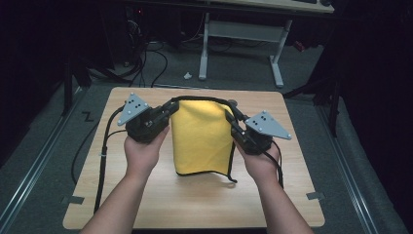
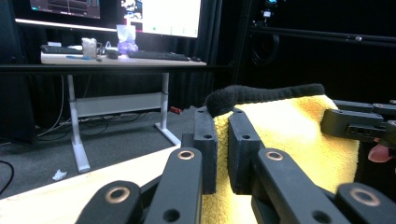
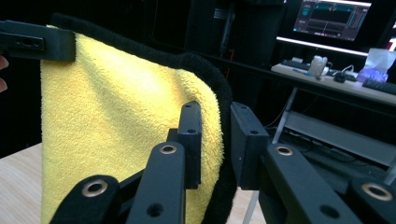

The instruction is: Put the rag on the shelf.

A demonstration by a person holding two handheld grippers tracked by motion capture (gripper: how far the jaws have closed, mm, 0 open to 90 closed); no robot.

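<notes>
The yellow towel (image 1: 202,139) hangs between the two grippers above the table (image 1: 146,195); its lower edge seems to touch the table or be just above it, I cannot tell which. The left gripper (image 1: 168,113) pinches the towel at its top left corner, and in the left gripper view the jaws press the cloth just below the black hem (image 2: 266,93). The right gripper (image 1: 233,121) pinches the top right corner in the same way, with the hem running between its jaws.

The towel looks soft, thick and light, probably a fluffy microfibre. It has no stiffness, so it sags between the two corners and will fold wherever it is not held. It is not fragile and not slippery. The best places to hold are the corners, on the hem, where the cloth is firmer.
</notes>
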